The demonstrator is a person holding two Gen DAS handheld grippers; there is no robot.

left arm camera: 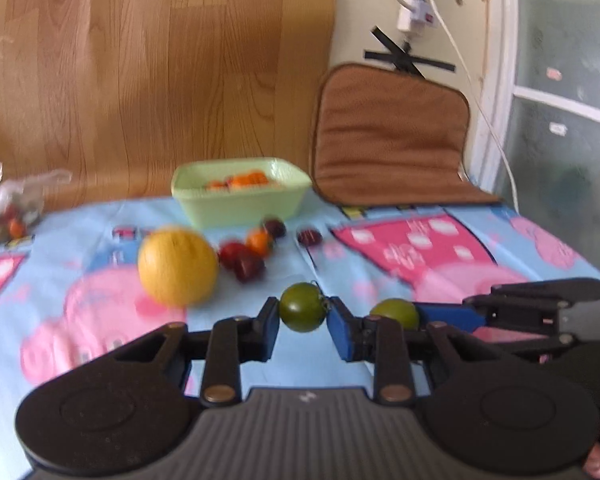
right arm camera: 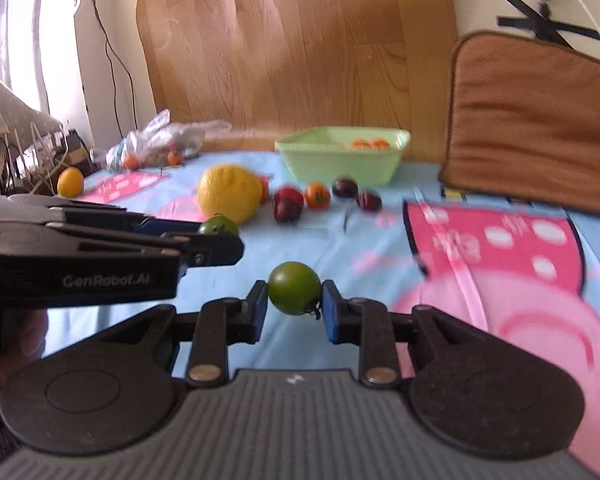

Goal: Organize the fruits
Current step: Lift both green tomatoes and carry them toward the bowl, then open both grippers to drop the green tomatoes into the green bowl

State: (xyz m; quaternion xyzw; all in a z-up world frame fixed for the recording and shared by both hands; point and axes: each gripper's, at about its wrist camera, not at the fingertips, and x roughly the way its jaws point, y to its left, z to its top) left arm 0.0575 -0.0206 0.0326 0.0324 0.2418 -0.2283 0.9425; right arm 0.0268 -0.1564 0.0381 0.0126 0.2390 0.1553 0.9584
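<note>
Bag (right arm camera: 160, 140): far left on the desk (right arm camera: 380, 248), small fruits inside.
Grapefruit (left arm camera: 177, 266): left of a cluster of red and orange tomatoes (left arm camera: 246, 258).
Left gripper (left arm camera: 303, 314): fingers clenched on a green tomato (left arm camera: 302, 307) (stem to the right).
Right gripper (right arm camera: 294, 294): fingers grasping another green tomato (right arm camera: 293, 288).
Basket (left arm camera: 240, 200): behind, holding orange fruit.

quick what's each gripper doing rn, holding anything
Left gripper: closed on a green tomato.
Right gripper: closed on another green tomato.
</note>
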